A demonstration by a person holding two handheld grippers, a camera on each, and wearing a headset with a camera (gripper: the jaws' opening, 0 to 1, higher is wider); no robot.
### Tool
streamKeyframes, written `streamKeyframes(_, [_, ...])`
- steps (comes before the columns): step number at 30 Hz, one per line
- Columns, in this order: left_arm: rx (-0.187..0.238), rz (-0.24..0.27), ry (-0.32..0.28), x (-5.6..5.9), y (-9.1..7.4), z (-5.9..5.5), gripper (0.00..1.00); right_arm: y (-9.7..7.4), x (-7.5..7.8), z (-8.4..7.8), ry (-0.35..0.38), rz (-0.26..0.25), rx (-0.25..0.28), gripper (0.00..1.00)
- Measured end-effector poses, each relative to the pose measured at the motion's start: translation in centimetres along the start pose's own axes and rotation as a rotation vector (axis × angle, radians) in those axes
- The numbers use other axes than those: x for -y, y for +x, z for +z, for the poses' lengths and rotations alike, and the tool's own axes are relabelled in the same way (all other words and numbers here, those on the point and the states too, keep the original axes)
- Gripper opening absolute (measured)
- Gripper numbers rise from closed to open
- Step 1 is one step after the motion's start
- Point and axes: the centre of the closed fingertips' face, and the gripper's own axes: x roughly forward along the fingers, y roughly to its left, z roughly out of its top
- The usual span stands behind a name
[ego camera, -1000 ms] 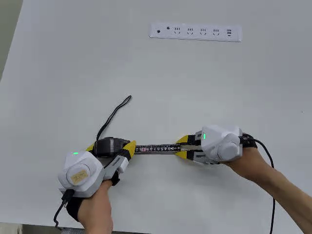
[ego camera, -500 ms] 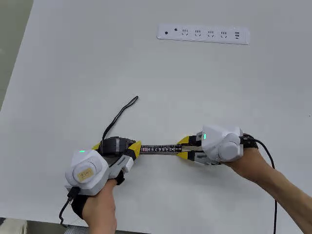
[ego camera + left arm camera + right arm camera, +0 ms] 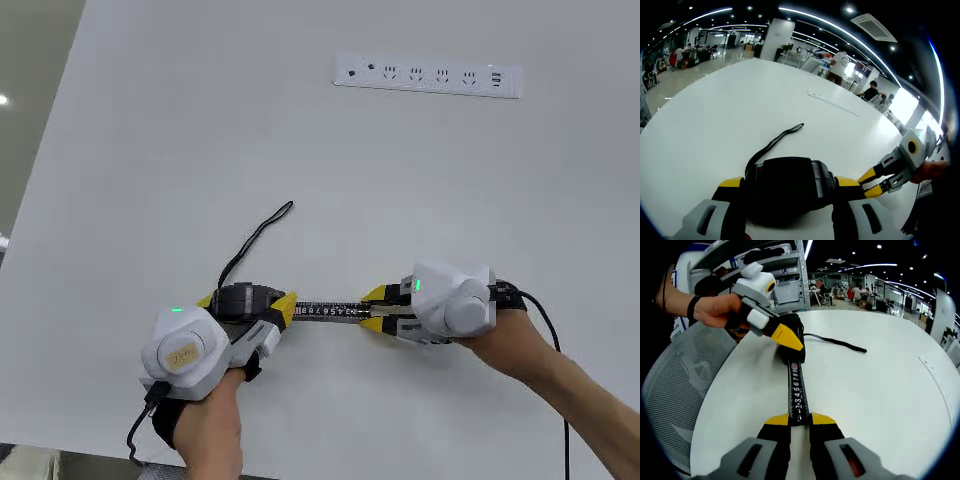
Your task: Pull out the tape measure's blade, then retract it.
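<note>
Shortened since the earlier head views is the exposed span of blade (image 3: 332,310): the left gripper (image 3: 246,300) and the right gripper (image 3: 372,309) have been brought closer together. Nearest the person, at about 7 o'clock in the head view, the black tape measure (image 3: 240,297) is seen clamped between the left gripper's yellow-tipped jaws, one on each side of its case. The case is set on the white table (image 3: 150,150). From the case the blade is stretched toward 3 o'clock, numbers up, just above the tabletop. Its end is pinched between the right gripper's jaws, which are closed on it. Farther out, a black wrist strap (image 3: 255,240) is laid on the table from the case toward 1 o'clock. Farthest away, near 1 o'clock, a white power strip (image 3: 428,76) is seen lying flat.
</note>
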Motion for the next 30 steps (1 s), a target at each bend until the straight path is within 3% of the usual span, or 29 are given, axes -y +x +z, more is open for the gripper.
streamKeyframes(30, [-0.001, 0.003, -0.009, -0.3, -0.1, 0.1, 0.67, 1.6, -0.3, 1.9, -0.016, 0.05, 0.008, 0.12])
